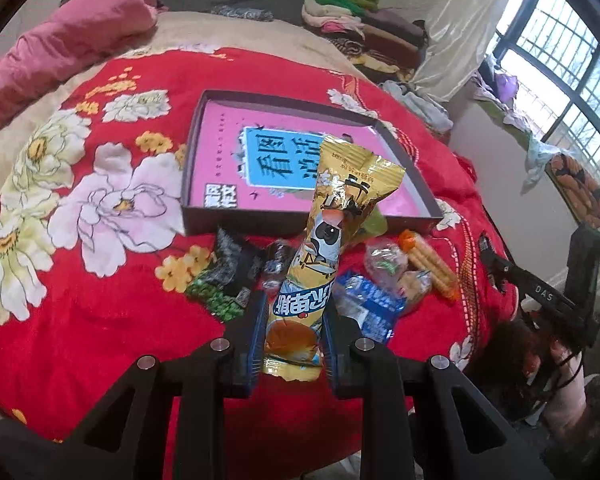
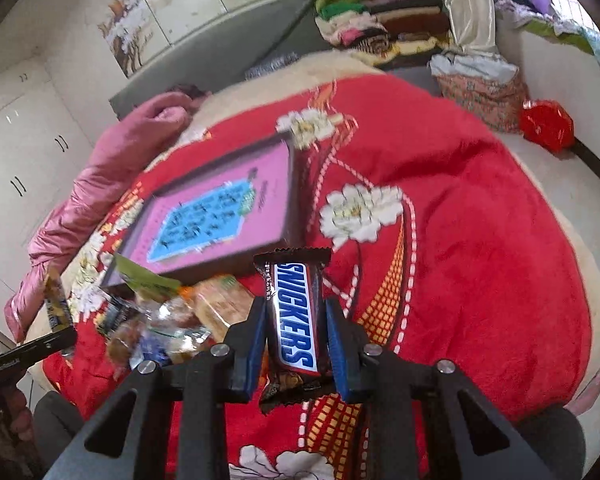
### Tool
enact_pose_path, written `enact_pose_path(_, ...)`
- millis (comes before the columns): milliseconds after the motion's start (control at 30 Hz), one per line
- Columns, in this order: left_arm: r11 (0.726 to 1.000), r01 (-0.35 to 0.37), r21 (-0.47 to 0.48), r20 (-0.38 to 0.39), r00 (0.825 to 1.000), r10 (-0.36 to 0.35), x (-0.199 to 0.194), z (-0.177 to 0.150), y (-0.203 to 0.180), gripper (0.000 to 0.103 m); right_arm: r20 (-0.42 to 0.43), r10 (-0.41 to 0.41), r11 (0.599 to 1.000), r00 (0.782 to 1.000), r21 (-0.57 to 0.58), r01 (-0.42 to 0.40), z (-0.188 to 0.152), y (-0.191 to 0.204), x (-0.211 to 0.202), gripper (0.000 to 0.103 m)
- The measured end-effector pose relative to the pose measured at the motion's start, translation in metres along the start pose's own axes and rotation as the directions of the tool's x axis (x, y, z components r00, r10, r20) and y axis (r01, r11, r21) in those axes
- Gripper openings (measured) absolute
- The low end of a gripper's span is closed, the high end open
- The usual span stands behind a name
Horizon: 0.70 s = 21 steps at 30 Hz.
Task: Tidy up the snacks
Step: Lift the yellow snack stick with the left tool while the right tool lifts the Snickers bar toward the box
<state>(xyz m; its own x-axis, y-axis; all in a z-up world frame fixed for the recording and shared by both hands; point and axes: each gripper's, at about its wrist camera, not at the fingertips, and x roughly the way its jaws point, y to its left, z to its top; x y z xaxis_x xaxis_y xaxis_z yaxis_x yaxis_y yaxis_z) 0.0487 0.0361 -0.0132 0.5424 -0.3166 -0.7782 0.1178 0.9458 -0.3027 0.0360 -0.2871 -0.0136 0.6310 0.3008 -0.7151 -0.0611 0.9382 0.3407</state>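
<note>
My left gripper is shut on a long yellow snack packet and holds it upright above the snack pile, in front of the box. My right gripper is shut on a Snickers bar, held above the red blanket to the right of the box's near corner. The shallow dark box with a pink printed bottom lies on the bed; it also shows in the right wrist view. Several loose wrapped snacks lie in front of it, blurred in the right wrist view.
The red floral blanket covers the bed. A pink pillow lies at the far left. Folded clothes are stacked by the headboard. A red bag sits at the bed's far right. The right gripper shows at the blanket's right edge.
</note>
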Motion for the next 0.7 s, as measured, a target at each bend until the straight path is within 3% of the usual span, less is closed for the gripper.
enact_pose_path(200, 1.000, -0.018, 0.018, -0.002, 1.000, 0.018, -0.005, 0.009, -0.012, 0.025, 0.066, 0.017, 0.999, 0.998, -0.048, -0.014, 0.009, 0.015, -0.016, 0.029)
enact_pose_path(700, 0.999, -0.025, -0.041, 0.030, 0.999, 0.026, -0.015, 0.033, -0.011, 0.026, 0.102, 0.054, 0.998, 0.993, -0.045, -0.050, 0.030, 0.025, -0.024, 0.029)
